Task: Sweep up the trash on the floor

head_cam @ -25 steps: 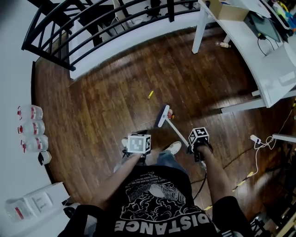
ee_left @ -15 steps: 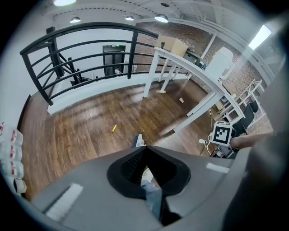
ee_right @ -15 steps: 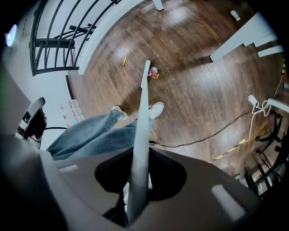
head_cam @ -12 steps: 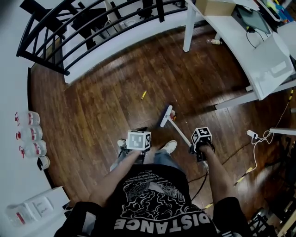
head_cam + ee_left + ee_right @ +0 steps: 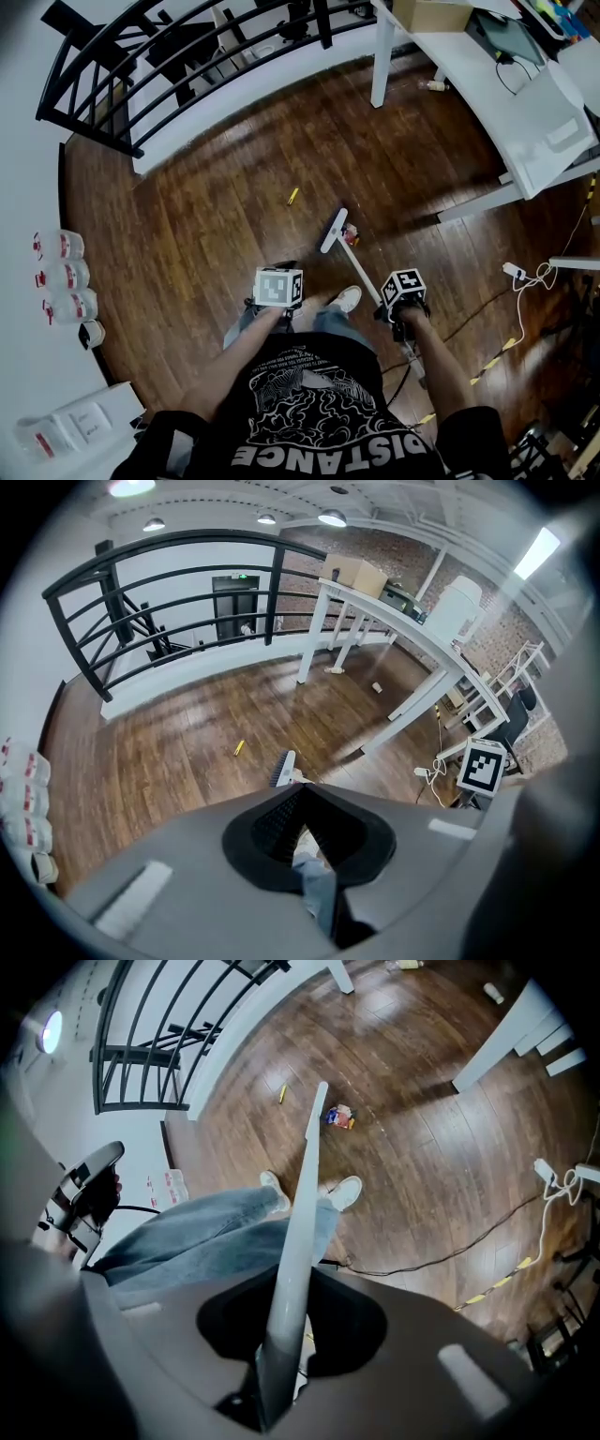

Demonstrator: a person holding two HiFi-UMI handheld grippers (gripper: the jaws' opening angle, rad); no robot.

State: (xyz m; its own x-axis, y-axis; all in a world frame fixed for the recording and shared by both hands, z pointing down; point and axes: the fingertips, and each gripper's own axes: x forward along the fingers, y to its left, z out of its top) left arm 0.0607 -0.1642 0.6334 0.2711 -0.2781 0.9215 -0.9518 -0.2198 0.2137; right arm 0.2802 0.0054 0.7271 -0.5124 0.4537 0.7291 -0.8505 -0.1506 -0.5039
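A crumpled colourful bit of trash (image 5: 351,232) (image 5: 339,1117) lies on the dark wood floor, right beside the white broom head (image 5: 333,230). A small yellow piece (image 5: 292,196) (image 5: 239,747) (image 5: 282,1093) lies farther out on the boards. The pale broom handle (image 5: 300,1232) runs back from the head into my right gripper (image 5: 403,291) (image 5: 281,1335), which is shut on it. My left gripper (image 5: 279,289) (image 5: 300,822) hangs in front of the person's legs, its jaws meeting at the tips with nothing between them. The broom head (image 5: 284,769) shows just beyond it.
A white desk (image 5: 525,103) with legs (image 5: 380,75) stands at the right, a black railing (image 5: 141,75) along the far left. Several bottles (image 5: 61,277) line the left wall. A power strip and cables (image 5: 516,274) lie at the right. The person's shoe (image 5: 349,298) is by the broom.
My right gripper has drawn back a little toward the person's body with the broom handle. The broom head stays beside the trash. The left gripper has barely moved.
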